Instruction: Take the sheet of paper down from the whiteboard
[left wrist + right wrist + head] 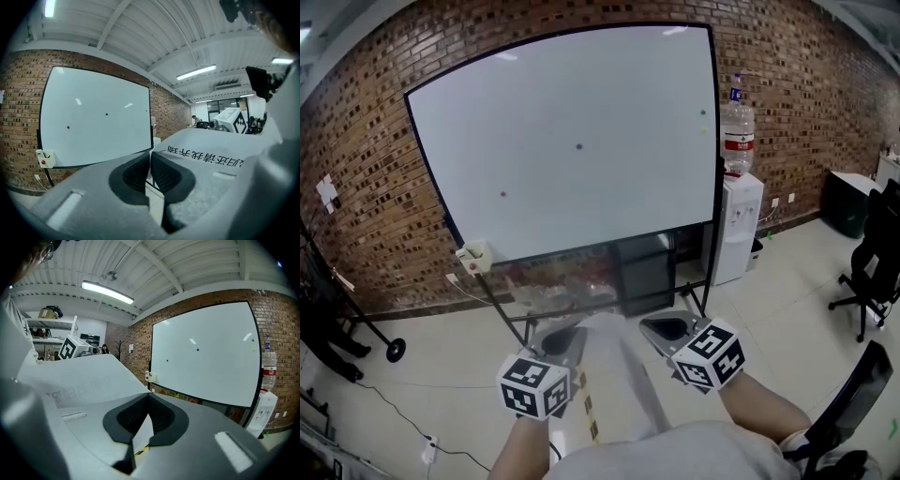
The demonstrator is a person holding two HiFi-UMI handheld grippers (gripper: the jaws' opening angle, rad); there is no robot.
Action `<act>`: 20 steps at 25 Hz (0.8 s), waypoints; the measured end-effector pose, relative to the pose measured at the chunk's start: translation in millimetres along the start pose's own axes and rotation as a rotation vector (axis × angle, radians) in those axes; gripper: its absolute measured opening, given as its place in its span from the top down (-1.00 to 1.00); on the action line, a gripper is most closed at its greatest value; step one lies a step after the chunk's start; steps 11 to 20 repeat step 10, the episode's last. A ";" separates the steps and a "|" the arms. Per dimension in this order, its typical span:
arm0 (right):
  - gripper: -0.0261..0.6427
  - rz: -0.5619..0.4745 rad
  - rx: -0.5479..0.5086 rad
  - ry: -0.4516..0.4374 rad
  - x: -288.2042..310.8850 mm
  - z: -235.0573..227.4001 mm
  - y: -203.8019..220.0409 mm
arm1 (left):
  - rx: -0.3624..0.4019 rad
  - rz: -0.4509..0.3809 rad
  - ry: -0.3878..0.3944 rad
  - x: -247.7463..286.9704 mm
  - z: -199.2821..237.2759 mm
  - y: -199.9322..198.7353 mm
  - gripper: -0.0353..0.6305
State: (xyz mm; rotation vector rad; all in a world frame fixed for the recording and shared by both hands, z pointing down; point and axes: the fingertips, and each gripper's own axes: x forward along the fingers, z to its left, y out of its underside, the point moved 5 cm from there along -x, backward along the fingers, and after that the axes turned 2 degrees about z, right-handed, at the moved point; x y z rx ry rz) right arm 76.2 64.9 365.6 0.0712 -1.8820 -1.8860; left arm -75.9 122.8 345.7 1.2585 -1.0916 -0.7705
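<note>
The left claw (pixel 560 341) is shut on the left edge of the sheet of paper (pixel 615 375). Its own view shows the left claw (pixel 150 157) with both pads together and only a thin margin of the printed sheet of paper (pixel 211 146) pinched between them. The sheet is already off the whiteboard (pixel 581 141), hanging stretched between the two claws below the board's lower edge and above the floor (pixel 441 375). The board itself is bare apart from a few small coloured dots (pixel 578 146), probably magnets. The right claw (pixel 671 329) is likewise closed on the opposite edge, the right claw (pixel 148 399) biting just a narrow strip of the sheet of paper (pixel 79 376). The likely trouble is that such shallow bites let an edge slide free if either hand jerks. Hands drifting apart could tear the sheet, and hands closing in would let it buckle and crease.
</note>
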 end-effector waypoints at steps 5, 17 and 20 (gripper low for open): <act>0.92 -0.001 -0.002 0.006 0.9 -5.4 6.9 | 0.006 -0.004 0.000 5.2 -0.5 4.0 0.88; 0.92 0.003 -0.008 0.000 -2.0 -17.1 4.0 | 0.006 0.002 -0.001 16.3 -4.0 -2.1 0.88; 0.92 0.003 -0.008 0.000 -2.0 -17.1 4.0 | 0.006 0.002 -0.001 16.3 -4.0 -2.1 0.88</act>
